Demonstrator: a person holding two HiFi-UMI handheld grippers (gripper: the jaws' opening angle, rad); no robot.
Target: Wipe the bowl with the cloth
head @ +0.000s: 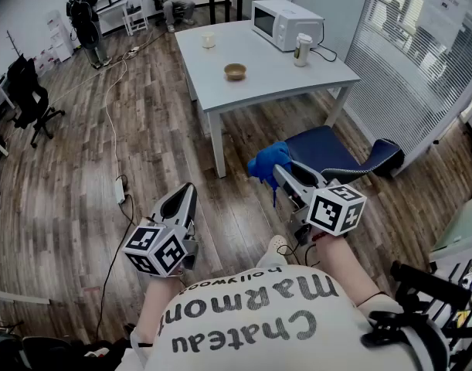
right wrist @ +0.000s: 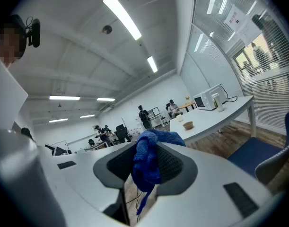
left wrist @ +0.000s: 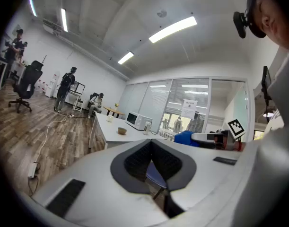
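My right fingers (right wrist: 173, 165) clamp the blue cloth (right wrist: 146, 162); my left fingers (left wrist: 135, 162) are pressed together, empty. The bowl (head: 235, 71) sits on the desk (head: 274, 79), well apart.

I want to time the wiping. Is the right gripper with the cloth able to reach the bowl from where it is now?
Probably not yet: the bowl sits on the white table, far beyond the right gripper and its blue cloth. Only wood floor lies between.
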